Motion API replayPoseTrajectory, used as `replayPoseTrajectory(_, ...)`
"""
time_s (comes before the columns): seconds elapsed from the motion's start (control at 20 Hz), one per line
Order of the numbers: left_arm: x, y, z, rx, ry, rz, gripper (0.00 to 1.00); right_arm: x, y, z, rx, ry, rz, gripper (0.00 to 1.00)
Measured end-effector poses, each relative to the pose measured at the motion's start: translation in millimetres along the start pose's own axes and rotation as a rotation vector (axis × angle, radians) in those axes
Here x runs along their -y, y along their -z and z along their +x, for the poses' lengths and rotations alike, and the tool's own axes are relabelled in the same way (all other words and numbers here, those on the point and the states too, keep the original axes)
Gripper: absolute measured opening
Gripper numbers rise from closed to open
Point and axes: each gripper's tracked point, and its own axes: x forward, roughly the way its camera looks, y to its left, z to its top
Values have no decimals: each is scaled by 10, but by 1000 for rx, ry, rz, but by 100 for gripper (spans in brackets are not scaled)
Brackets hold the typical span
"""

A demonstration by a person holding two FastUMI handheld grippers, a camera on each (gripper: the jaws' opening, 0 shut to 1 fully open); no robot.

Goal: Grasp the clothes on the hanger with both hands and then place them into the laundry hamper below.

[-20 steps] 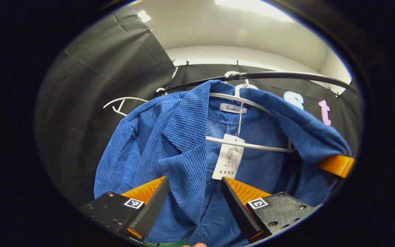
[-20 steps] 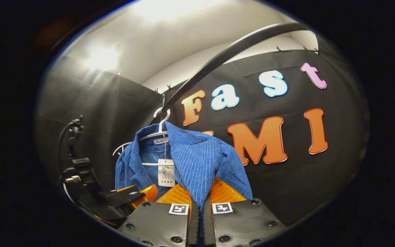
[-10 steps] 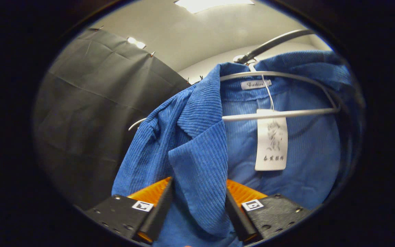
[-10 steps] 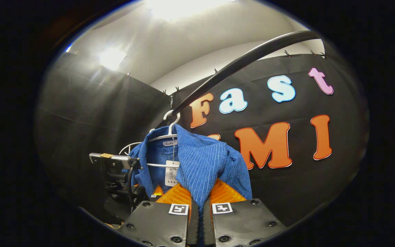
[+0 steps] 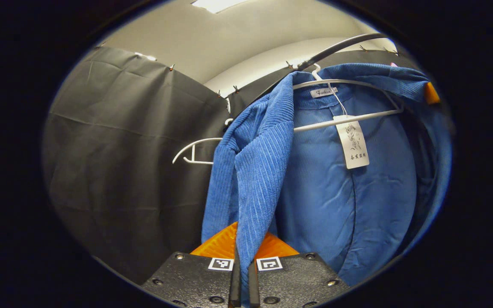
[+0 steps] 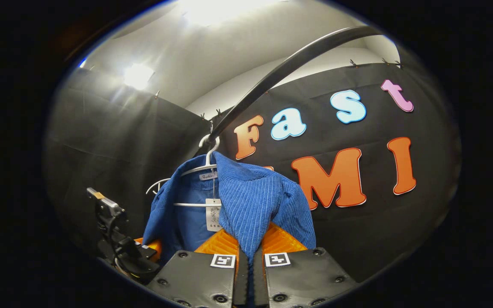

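Both tools are clamped on the blue jacket (image 5: 336, 188): left tool (image 5: 243, 273) on one front edge, right tool (image 6: 250, 273) on the other. The left gripper view looks into the lining, with the paper tag (image 5: 353, 143) close up. The right gripper view shows the white hanger (image 6: 195, 171) hooked on the black rail (image 6: 280, 72).

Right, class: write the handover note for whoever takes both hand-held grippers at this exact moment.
Left hand-held gripper: shut on the blue jacket's left front edge.
Right hand-held gripper: shut on the jacket's other lapel.
The jacket hangs on the white hanger, hooked over the black rail.
Done: both grasps.
Left: pull the jacket off the hanger, lower it into the hamper below and release it there.
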Motion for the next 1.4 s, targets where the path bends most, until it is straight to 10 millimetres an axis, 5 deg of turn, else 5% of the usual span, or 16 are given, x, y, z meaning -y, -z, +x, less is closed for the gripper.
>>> replayPoseTrajectory(0.2, -424, -393, -31, 6, -47, -27, 7, 70, 29, 50, 2, 17, 12, 12)
replayPoseTrajectory(0.5, -1245, -1288, 178, 106, -136, -40, 5, 104, 21, 76, 13, 25, -33, 12)
replayPoseTrajectory(0.65, -1500, -1743, 337, 156, -130, -26, 7, 156, 47, 124, 11, 24, -48, 12)
replayPoseTrajectory(0.85, -1689, -2104, 639, 217, -128, -31, 5, 156, -7, 81, 36, 48, -57, 12)
replayPoseTrajectory(1.2, -1731, -2103, 1532, 221, -77, 28, 6, 110, -52, 48, 42, 40, -48, 12)
replayPoseTrajectory(1.4, -1510, -1568, 1910, 114, -26, 63, 8, -3, -48, -13, 38, 22, -51, 12)
